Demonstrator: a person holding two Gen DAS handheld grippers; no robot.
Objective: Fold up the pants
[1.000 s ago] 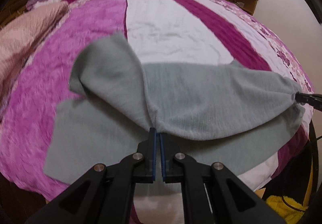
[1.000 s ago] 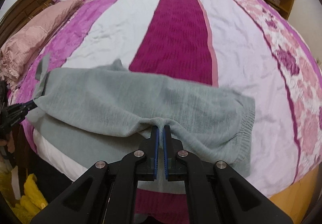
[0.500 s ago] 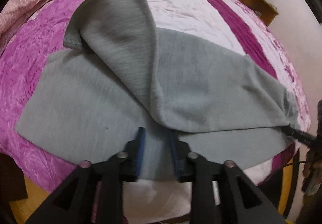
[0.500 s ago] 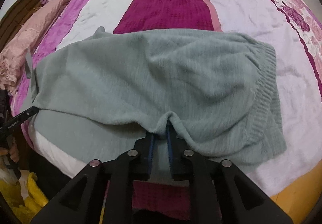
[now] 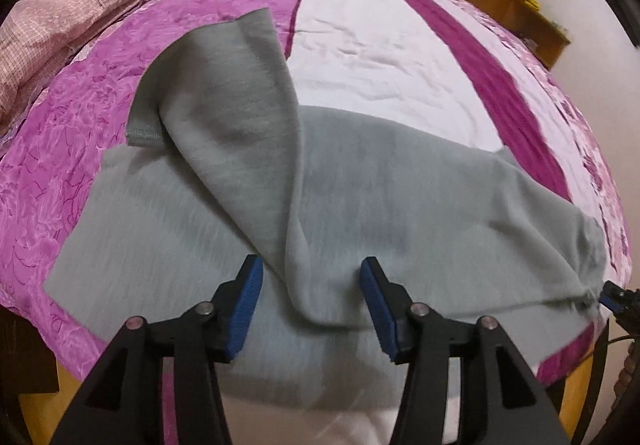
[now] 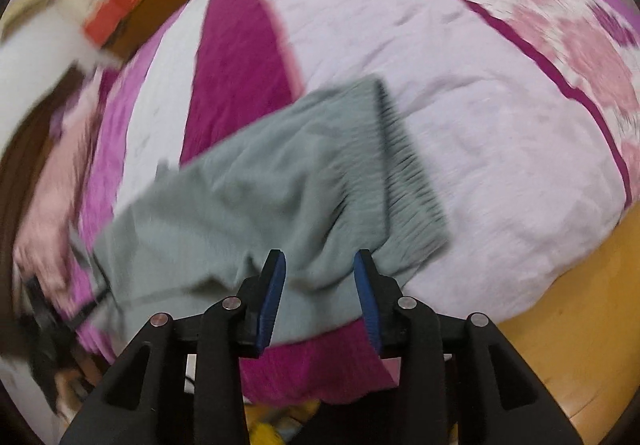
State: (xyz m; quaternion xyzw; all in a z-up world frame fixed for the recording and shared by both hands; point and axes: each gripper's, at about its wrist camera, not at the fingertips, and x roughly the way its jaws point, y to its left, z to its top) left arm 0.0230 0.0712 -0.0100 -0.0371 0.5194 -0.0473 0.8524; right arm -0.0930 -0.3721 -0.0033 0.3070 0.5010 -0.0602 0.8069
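Both pairs of jaws, clamped on the fabric a second ago, have since been spread wide, and the grey pants (image 5: 360,181) have been let down onto the striped bedspread (image 5: 380,57). The left gripper (image 5: 311,299) is released, its blue pads standing either side of a loose fold without pinching it. The right gripper (image 6: 319,285) is likewise released, and its view is blurred by motion; the ribbed waistband (image 6: 404,169) is seen just beyond its fingers. The pants lie near the bed's front edge, one leg laid lengthwise over the other, though the upper leg's cuff end (image 5: 216,73) is thrown askew across the lower leg and not matched to it. The lengthwise fold is judged to have just been laid down. Next, the crooked cuff end would probably need to be regripped and drawn square with the leg beneath, before the legs are folded across toward the waistband. A pink quilt (image 5: 72,9) is heaped at the far left.
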